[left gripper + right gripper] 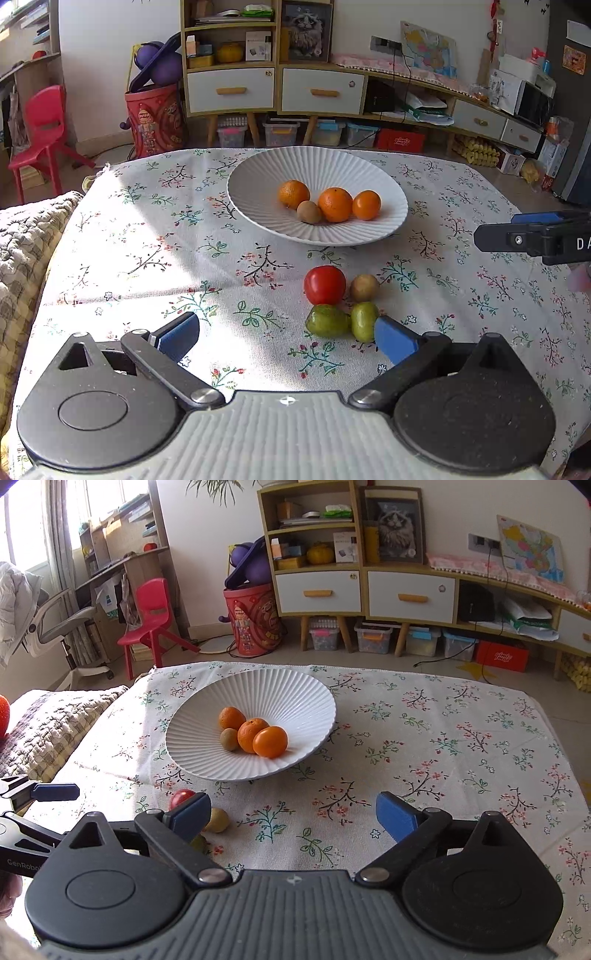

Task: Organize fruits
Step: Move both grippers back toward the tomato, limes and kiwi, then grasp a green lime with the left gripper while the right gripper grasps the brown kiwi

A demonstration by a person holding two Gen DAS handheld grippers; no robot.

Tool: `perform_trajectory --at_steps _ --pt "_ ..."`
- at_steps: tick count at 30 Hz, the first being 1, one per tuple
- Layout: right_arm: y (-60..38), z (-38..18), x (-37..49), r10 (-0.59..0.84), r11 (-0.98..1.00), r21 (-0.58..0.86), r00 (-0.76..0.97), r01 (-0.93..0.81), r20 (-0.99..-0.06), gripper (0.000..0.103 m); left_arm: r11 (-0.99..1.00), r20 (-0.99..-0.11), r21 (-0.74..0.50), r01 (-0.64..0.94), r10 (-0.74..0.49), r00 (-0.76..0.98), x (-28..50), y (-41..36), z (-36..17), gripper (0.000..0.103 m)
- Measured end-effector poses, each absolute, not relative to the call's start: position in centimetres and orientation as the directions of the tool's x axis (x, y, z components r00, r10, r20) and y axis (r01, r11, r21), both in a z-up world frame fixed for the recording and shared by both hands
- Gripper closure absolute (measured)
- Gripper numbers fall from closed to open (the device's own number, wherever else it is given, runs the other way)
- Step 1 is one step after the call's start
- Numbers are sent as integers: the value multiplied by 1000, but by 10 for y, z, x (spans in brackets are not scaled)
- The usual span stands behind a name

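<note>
A white ribbed bowl [258, 173] [295, 686] on the floral tablecloth holds three oranges [335, 204] [270, 741] and a brown kiwi [309, 212] [229, 739]. In front of it lie a red tomato [324, 284] [181, 798], a brown kiwi [364, 287] [218, 819] and two green fruits [327, 320] [364, 320]. My left gripper [286, 338] is open and empty, its right pad next to the green fruits. My right gripper [291, 818] is open and empty, hovering right of the loose fruits; it shows at the right edge of the left wrist view [532, 240].
A knitted cushion [26, 236] [55, 723] lies off the table's left edge. Beyond the table stand a red chair [44, 129], a red bin [155, 118] and a long wooden cabinet [314, 88] with boxes under it.
</note>
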State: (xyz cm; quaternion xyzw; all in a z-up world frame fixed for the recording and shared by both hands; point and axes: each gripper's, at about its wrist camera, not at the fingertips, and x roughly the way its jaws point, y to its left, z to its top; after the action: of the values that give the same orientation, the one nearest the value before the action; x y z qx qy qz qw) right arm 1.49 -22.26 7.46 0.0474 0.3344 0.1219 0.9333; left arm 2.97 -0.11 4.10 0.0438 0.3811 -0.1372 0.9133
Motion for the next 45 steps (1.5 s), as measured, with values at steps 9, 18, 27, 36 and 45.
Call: perform_trajectory --at_steps 9,18,27,36,45 --pt "-222 61 6 246 969 141 723 -203 -646 7 957 -735 -2 289 -197 649 23 -1 27 13" --pt "-218 47 6 234 970 114 709 -213 -665 6 965 -752 2 261 -171 637 27 0 9 13" --pt "-207 32 11 203 967 30 701 -252 -684 6 964 -730 19 266 -168 662 31 -5 -5 14" --pt "-190 18 14 174 950 -70 698 -306 -695 6 951 -705 15 309 -208 678 38 -15 -9 33" --pt "-180 15 17 190 936 -85 693 -342 -695 6 933 -689 -6 359 -264 675 42 -24 -8 55"
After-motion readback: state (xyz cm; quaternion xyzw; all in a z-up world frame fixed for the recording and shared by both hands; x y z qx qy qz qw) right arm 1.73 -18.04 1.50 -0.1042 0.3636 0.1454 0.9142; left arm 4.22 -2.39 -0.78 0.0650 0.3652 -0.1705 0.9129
